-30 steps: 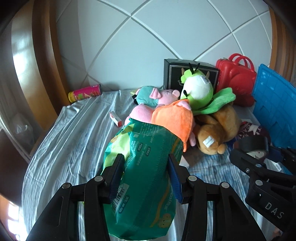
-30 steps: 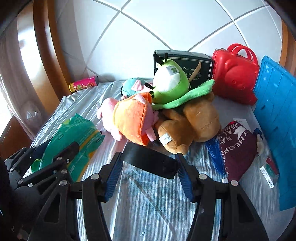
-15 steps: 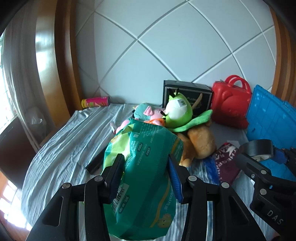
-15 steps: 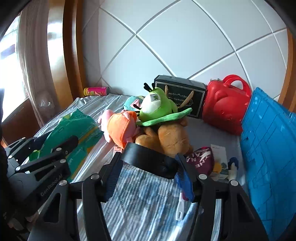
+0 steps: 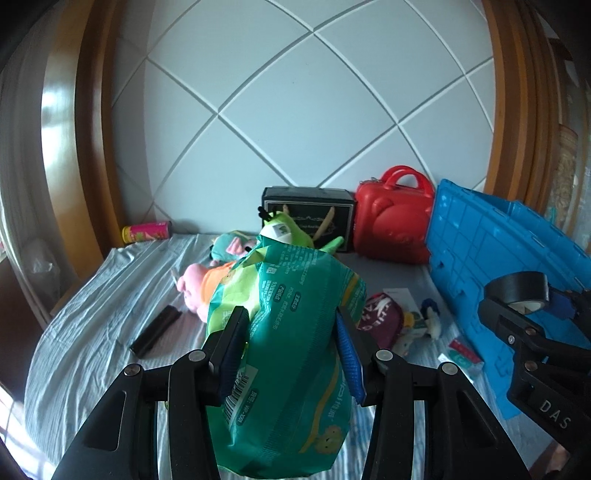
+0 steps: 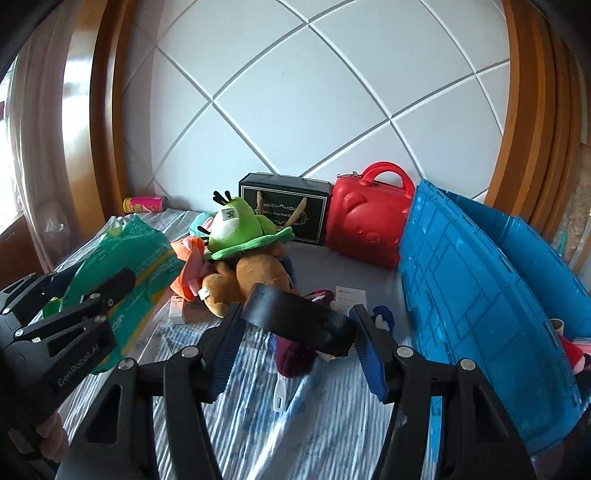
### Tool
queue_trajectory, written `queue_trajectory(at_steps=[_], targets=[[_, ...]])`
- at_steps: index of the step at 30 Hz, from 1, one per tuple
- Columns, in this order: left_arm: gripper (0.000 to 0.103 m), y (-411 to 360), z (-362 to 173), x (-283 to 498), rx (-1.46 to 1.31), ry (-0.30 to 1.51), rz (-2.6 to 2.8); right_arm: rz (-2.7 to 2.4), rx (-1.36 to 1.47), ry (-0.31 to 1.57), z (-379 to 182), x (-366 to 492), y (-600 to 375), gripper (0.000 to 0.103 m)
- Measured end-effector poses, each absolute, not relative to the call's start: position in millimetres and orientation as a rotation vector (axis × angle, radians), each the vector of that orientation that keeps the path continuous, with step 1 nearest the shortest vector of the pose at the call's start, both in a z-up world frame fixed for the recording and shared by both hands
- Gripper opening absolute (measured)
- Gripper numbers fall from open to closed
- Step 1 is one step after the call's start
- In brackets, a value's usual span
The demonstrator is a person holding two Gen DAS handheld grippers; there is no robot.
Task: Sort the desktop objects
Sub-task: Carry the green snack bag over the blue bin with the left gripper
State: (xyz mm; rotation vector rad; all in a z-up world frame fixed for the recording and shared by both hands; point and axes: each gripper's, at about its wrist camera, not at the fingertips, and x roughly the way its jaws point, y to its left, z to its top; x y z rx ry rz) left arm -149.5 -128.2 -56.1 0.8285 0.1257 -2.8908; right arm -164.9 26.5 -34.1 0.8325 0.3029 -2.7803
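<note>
White diamond-panelled wall is seen behind a striped bed sheet (image 6: 332, 435). A green wipes pack (image 5: 295, 350) is clamped in the left tongs (image 5: 291, 354), raised above the sheet. A black tape roll (image 6: 299, 319) is gripped by the right tongs (image 6: 295, 343). Plush toys (image 6: 240, 254) are piled at 11 o'clock, a blue crate (image 6: 480, 295) at 3 o'clock.

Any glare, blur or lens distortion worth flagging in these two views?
Left wrist: strong fisheye bending of the wall panel lines, glare on the wooden frame, dark corners. Right wrist: blown-out window at left edge; green plush stays sharp.
</note>
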Motion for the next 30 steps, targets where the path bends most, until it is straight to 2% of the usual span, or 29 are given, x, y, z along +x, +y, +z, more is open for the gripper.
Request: queue_trajectory(at_steps=[8, 12, 23, 30], targets=[[0.046, -80.3, -31.2, -137.2, 0.746, 0.090, -2.943, -2.843, 0.717, 0.279, -1.2, -144.6, 73.1, 0.058], [0.046, -34.4, -11.8, -144.0, 0.659, 0.076, -2.960, -2.887, 0.621, 0.269, 20.6, -142.7, 126.6, 0.058], [0.046, 187.5, 59.3, -188.5, 0.478, 0.073, -3.062, -3.058, 0.480, 0.231, 65.2, -173.2, 354.7, 0.058], [0.047, 305.9, 62.5, -220.4, 0.650, 0.006, -3.124, -3.142, 0.524, 0.146, 62.8, -204.3, 466.4, 0.058]])
